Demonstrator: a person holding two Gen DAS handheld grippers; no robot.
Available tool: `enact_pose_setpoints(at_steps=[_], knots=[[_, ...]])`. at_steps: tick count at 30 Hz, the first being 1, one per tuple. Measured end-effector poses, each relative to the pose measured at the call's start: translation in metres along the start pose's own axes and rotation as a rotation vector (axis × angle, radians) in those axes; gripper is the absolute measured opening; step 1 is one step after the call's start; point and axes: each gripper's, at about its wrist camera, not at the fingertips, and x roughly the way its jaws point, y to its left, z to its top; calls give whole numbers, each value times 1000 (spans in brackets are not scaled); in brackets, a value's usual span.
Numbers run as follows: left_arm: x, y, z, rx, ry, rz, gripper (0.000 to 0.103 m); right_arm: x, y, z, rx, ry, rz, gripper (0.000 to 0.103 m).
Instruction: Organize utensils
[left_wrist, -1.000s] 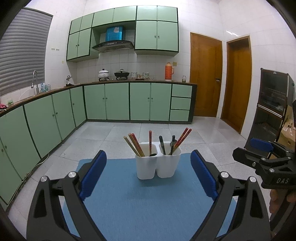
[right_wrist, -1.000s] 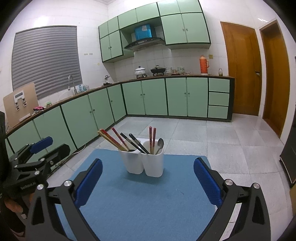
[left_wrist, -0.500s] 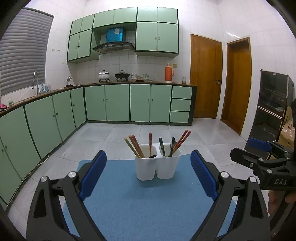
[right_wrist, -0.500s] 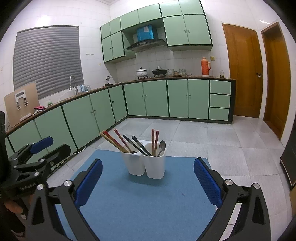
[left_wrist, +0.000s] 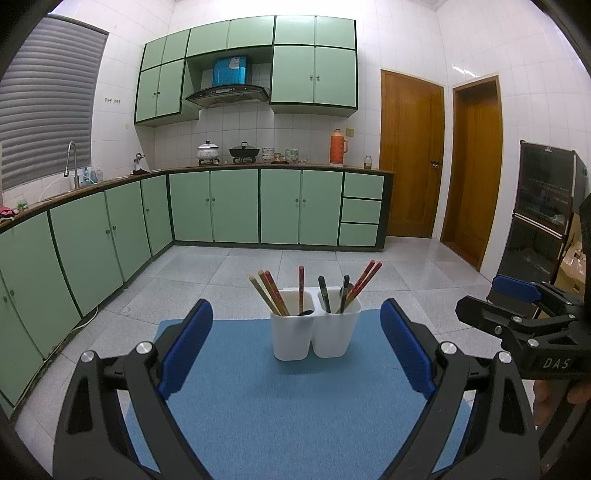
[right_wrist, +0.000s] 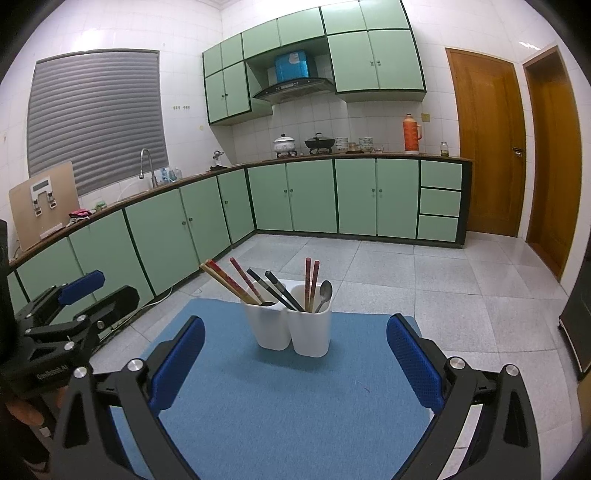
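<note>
A white two-cup utensil holder (left_wrist: 316, 332) (right_wrist: 291, 330) stands upright near the far edge of a blue mat (left_wrist: 258, 406) (right_wrist: 295, 406). Its left cup holds red and wooden chopsticks (left_wrist: 269, 295) (right_wrist: 229, 282). In the right cup are black chopsticks (right_wrist: 275, 291), a red pair (left_wrist: 364, 280) (right_wrist: 311, 280) and a metal spoon (right_wrist: 325, 291). My left gripper (left_wrist: 295, 312) (right_wrist: 110, 290) is open, short of the holder and empty. My right gripper (right_wrist: 295, 325) (left_wrist: 480, 297) is open too, level with the left one, with nothing between its fingers.
Grey tiled floor shows past the mat's edges. Green cabinets (left_wrist: 92, 243) run along the left and back walls, with a sink tap (right_wrist: 146, 166) on the counter. Two wooden doors (left_wrist: 410, 158) stand at the back right, and a dark cabinet (left_wrist: 543, 206) at the far right.
Both views have shifted only very slightly. Both grippers stay open and the holder has not moved.
</note>
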Motion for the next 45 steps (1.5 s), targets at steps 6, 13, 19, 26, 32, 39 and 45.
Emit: enact_pose_setpoints(at_steps=[6, 13, 19, 26, 32, 39, 45], knots=[[0, 0, 0, -1, 0, 0, 89, 0, 0, 0, -1, -1, 0, 97], [0, 1, 0, -4, 1, 1, 89, 0, 1, 0, -1, -1, 0, 97], [-1, 1, 0, -2, 3, 0, 89, 1, 1, 0, -1, -1, 0, 97], [-1, 1, -1, -3, 2, -1, 89, 1, 1, 0, -1, -2, 2, 97], [-2, 1, -1, -4, 3, 0, 89, 2, 5, 0, -6, 0, 8, 97], [-1, 1, 0, -1, 4, -1, 89, 3, 6, 0, -7, 0, 6, 97], [-1, 0, 0, -4, 5, 0, 89, 3, 6, 0, -6, 0, 7, 97]])
